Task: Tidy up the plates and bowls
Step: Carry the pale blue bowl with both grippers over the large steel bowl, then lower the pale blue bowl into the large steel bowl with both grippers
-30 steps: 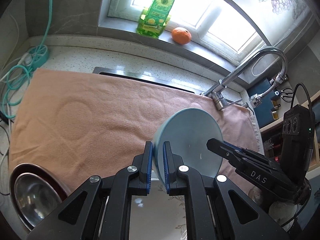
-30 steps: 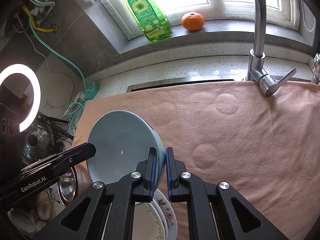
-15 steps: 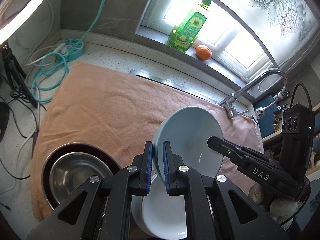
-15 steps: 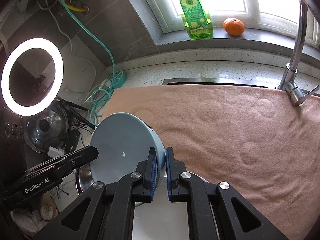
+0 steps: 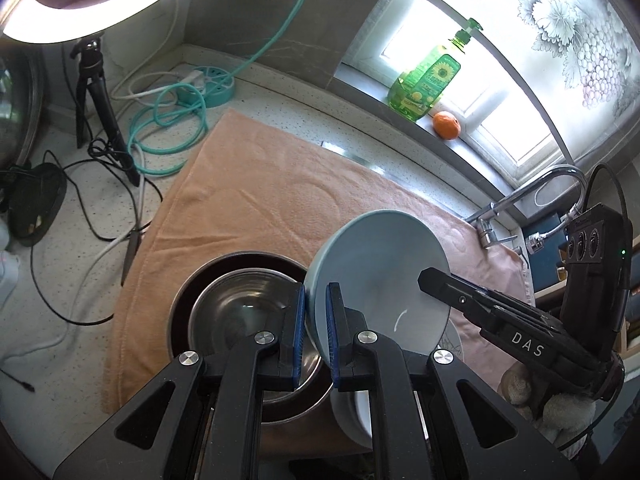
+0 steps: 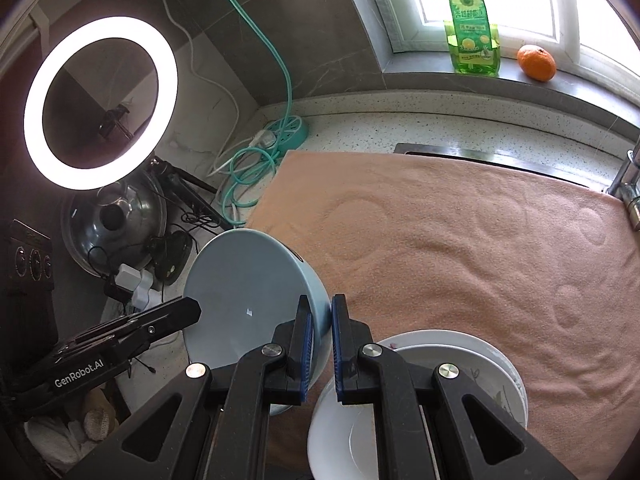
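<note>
Towel [image 6: 460, 240] centre open; steel bowls [image 5: 240, 312], white plates [image 6: 460, 356] block near edge.

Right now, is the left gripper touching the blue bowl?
Touching. The left wrist view shows the left gripper with both pads pressed on the blue bowl rim.

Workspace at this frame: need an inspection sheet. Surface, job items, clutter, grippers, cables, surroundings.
Surface: speckled counter with a peach towel spread over it.
Job's things: blue bowl held tilted in the air; steel bowl nested in a dark bowl on the towel; white plates stacked on the towel.
Clutter: soap bottle and orange on the sill.
Grippers: left gripper and right gripper each shut on the blue bowl's rim, on opposite sides.
Cables: teal cord coiled by a power strip; black leads loose on the counter.
Surroundings: ring light, tripod, faucet, window.
</note>
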`<state>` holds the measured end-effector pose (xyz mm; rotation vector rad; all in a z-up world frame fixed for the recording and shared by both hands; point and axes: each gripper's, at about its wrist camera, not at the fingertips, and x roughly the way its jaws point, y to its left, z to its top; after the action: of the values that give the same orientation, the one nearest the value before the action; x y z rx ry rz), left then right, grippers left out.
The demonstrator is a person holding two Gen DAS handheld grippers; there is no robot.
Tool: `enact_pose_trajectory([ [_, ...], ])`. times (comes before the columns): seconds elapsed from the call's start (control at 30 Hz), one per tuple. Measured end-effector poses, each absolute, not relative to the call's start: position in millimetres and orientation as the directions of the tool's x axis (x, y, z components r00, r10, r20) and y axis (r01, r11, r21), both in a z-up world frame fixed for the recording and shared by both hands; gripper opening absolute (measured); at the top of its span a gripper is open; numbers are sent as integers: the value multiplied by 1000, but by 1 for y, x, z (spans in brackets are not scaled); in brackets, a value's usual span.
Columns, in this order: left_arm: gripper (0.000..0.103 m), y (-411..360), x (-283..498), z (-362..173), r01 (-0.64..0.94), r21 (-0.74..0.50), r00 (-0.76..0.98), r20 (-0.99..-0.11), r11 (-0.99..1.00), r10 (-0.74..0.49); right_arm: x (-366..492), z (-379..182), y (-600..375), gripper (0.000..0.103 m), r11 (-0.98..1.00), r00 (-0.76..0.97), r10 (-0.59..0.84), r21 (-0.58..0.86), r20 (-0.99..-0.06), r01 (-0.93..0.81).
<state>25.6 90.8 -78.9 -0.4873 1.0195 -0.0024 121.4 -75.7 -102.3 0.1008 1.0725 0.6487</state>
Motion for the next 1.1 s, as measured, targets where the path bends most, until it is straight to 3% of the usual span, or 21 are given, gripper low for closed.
enact_pose_trajectory([
  [1.1, 9, 141, -7, -118, -305, -403, 465, -854, 863, -234, 94, -153, -6, 8, 805, 190, 495, 365, -848, -467],
])
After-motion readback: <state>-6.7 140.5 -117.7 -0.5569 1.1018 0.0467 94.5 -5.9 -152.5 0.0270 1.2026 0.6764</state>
